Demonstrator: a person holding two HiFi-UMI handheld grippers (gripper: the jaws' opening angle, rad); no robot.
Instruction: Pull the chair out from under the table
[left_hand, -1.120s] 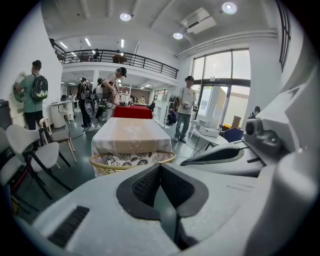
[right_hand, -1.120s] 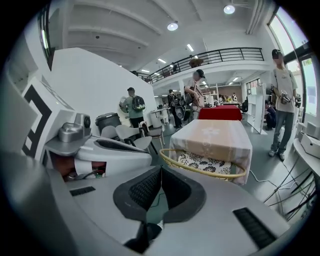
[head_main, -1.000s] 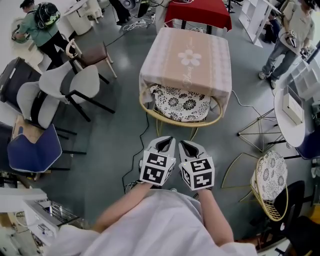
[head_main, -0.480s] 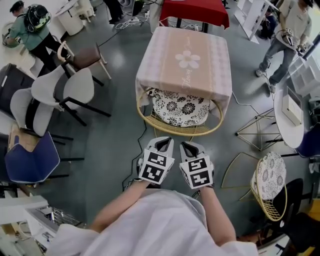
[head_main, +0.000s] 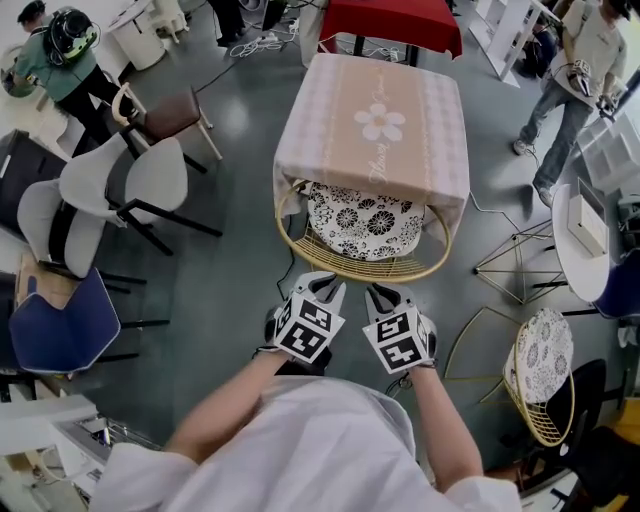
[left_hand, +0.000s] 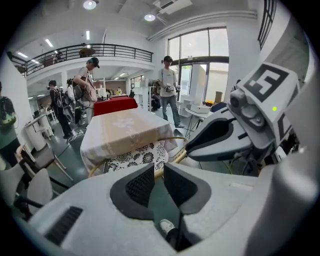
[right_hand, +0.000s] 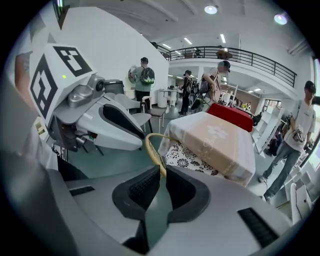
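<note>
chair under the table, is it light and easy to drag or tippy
The chair looks light, an open thin yellow frame, so it likely slides easily. The tablecloth hanging over it may catch. Its cushion might shift.

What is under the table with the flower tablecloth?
A yellow wire chair with a black-and-white floral cushion sits tucked under the table. Its curved back and the near part of the seat stick out. The hanging cloth hides the seat's far part and the table's legs.
</note>
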